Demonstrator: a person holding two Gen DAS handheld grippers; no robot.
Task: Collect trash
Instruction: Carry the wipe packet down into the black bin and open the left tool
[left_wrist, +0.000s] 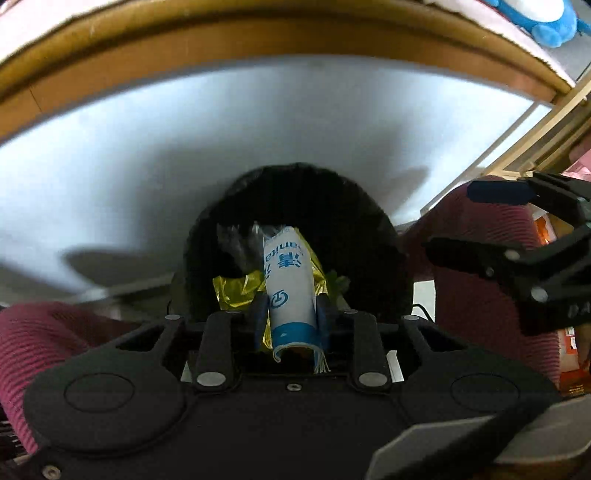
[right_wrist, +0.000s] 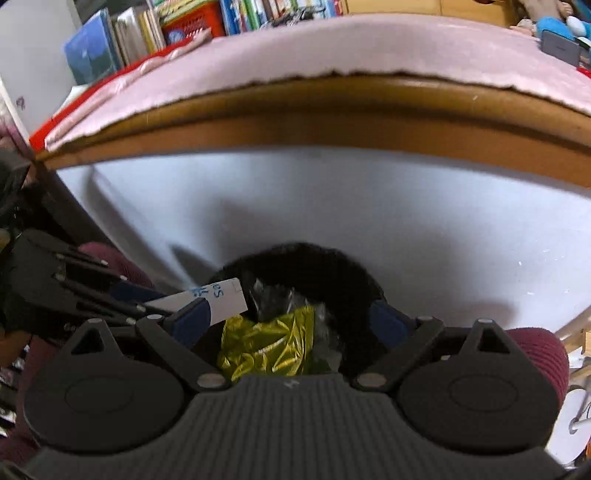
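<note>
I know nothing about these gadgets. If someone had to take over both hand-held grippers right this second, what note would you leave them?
Left gripper: the white and blue wrapper sits between its fingers, pointing down over the black-lined bin. It is not dropped yet.

Right gripper: open and empty, hovering over the same bin.

In the bin already: crumpled yellow foil and some clear plastic.

Done: some trash is binned, and the wrapper has been brought to the bin.

Left: let the wrapper fall in, then look around for more trash. These views show only the bin, the floor and the table edge.
</note>
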